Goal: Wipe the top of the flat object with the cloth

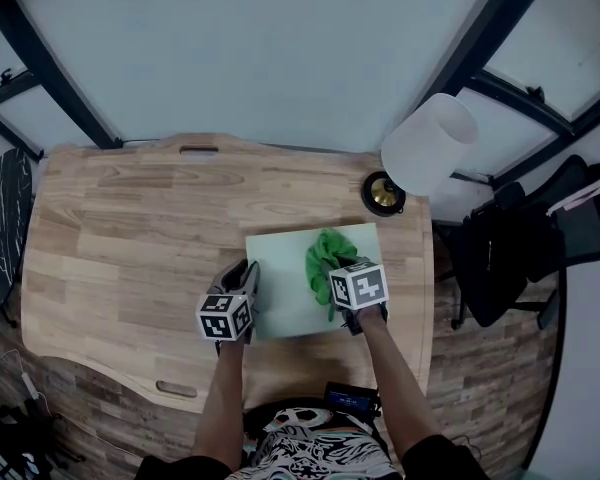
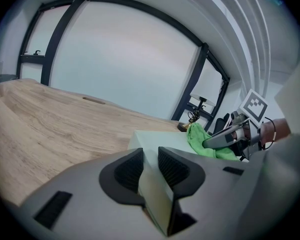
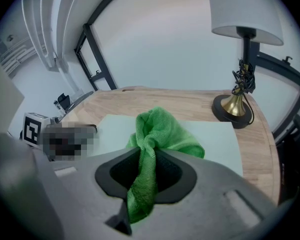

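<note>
Head view, left tool (image 1: 248, 276) pinching pale green board (image 1: 285, 303) at its 9 o'clock edge, right tool (image 1: 334, 278) gripping green cloth (image 1: 325, 253) on it, lamp (image 1: 425, 148) at 1 o'clock

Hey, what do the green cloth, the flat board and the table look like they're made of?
The green cloth: likely microfibre terry, matte, fuzzy looped nap.
The flat board: pale green, smooth, matte, clean edge; plastic or coated board, cannot tell.
The table: wood or wood-look laminate; grain and plank seams show.
</note>
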